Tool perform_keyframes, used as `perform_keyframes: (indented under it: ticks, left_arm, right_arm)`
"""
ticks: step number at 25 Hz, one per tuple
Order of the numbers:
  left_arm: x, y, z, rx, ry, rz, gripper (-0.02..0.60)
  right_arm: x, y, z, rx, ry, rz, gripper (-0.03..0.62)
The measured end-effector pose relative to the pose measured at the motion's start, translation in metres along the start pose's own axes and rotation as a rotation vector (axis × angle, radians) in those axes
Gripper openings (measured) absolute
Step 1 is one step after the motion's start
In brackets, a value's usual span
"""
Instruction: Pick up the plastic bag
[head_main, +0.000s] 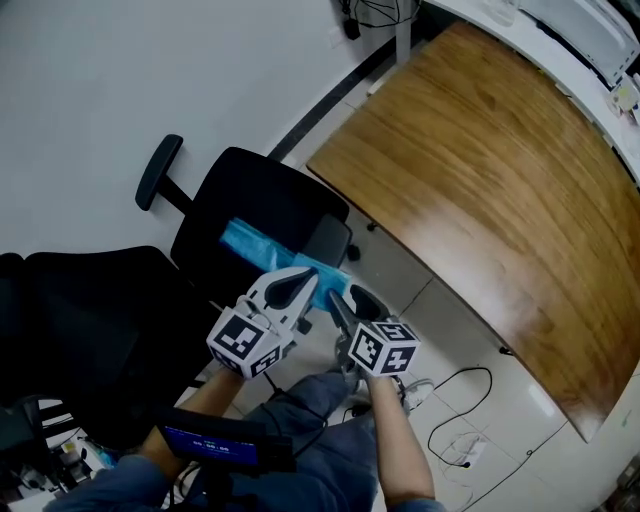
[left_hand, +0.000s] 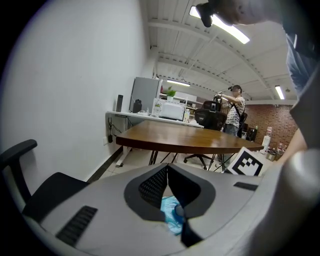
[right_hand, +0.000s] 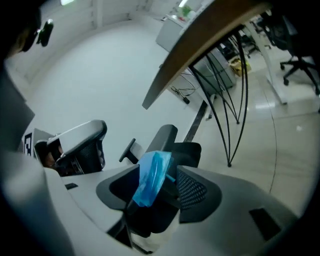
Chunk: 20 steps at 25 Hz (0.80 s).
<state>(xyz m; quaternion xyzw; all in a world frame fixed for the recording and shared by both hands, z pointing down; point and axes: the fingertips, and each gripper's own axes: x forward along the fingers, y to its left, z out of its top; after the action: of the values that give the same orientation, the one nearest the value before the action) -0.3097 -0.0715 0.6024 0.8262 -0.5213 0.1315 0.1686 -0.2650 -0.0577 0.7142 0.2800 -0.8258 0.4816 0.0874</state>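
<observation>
A blue plastic bag (head_main: 255, 245) lies across the seat of a black office chair (head_main: 250, 185), and its near end rises to the two grippers. My left gripper (head_main: 310, 282) has its jaws closed tip to tip, and a fold of the bag (left_hand: 171, 212) shows between them in the left gripper view, just behind the tips (left_hand: 167, 169). My right gripper (head_main: 340, 298) is right beside it. In the right gripper view the bag (right_hand: 151, 176) stands between the right gripper's (right_hand: 159, 169) spread jaws, with a gap to the meshed pad (right_hand: 192, 190). Neither pad presses on it.
A curved wooden table (head_main: 480, 170) fills the right side, with thin metal legs (right_hand: 235, 95) beneath. A second black chair (head_main: 90, 320) is at my left. A cable (head_main: 460, 400) lies on the tiled floor. Far off, a person (left_hand: 235, 107) stands by another chair.
</observation>
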Motion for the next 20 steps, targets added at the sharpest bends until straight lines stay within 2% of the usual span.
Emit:
perform_keyframes:
  ticks: [4,7,11,12,13,14,16,20]
  left_arm:
    - [-0.004,0.011,0.0,-0.018,-0.004,0.017,0.011]
    - [-0.005,0.014,-0.001,-0.031,-0.006,0.023,0.011]
    - [-0.005,0.015,0.001,-0.035,-0.014,0.021,0.011]
    - [-0.005,0.015,0.002,-0.036,-0.017,0.023,0.011]
    - [-0.005,0.016,0.002,-0.038,-0.02,0.025,0.011]
    - [-0.005,0.016,0.003,-0.041,-0.022,0.028,0.011]
    - [-0.006,0.017,0.004,-0.045,-0.027,0.031,0.011]
    - [-0.007,0.016,0.007,-0.054,-0.036,0.038,0.011]
  right_arm:
    - [0.013,-0.003,-0.008,0.151,-0.008,0.054,0.244]
    - [0.018,0.0,-0.012,0.195,0.008,0.092,0.242]
    - [0.018,0.008,-0.008,0.187,0.013,0.128,0.192]
    - [0.016,0.008,-0.006,0.174,0.01,0.12,0.153]
    - [0.014,0.008,-0.003,0.156,0.005,0.109,0.067]
    - [0.012,0.009,0.0,0.137,-0.001,0.102,0.025]
    - [0.009,0.017,0.006,0.113,-0.012,0.114,0.0]
    - [0.006,0.033,0.014,0.1,-0.015,0.153,0.0]
